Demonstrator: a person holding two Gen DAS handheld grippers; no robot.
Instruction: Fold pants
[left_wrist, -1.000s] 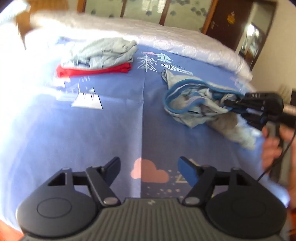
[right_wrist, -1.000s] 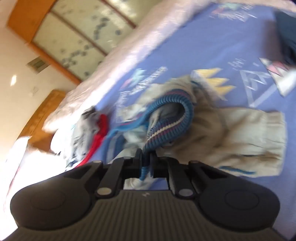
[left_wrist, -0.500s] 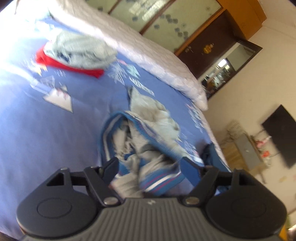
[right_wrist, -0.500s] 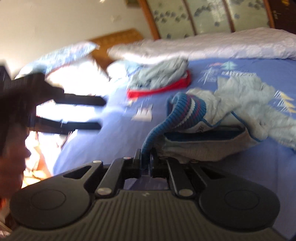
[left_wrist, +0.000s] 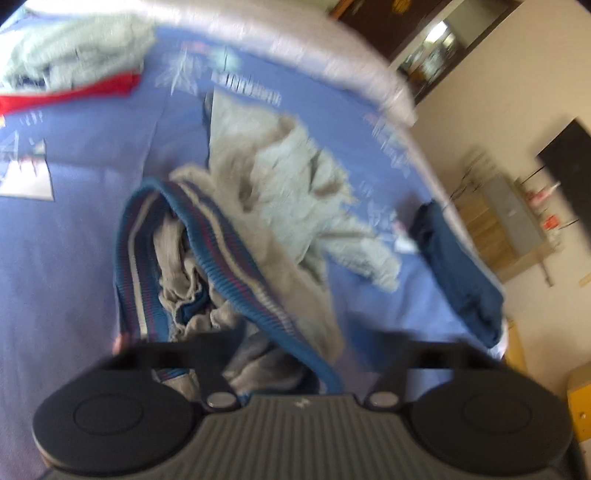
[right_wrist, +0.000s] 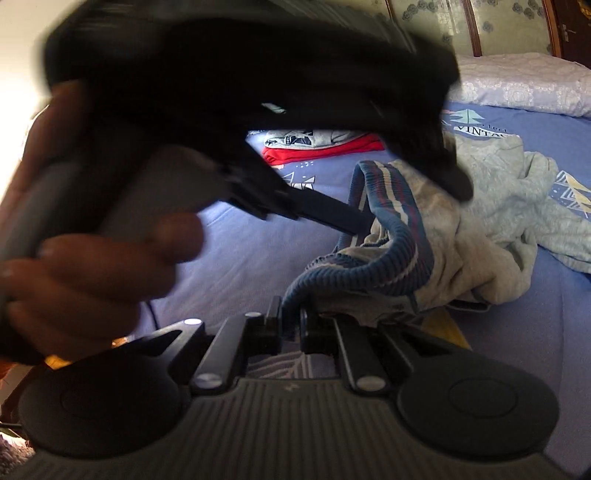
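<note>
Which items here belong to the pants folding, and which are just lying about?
In the job: grey pants with blue striped waistband; right gripper, shut on waistband; left gripper.

Lying about: folded grey and red clothes; folded navy garment.

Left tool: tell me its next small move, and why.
Probably shut the left tool on the waistband. The right tool already pinches that striped band, and in the left wrist view the band runs between the left fingers, which stand apart, though blurred. A second grip would likely let both tools lift the crumpled pants and spread them on the bed.
</note>
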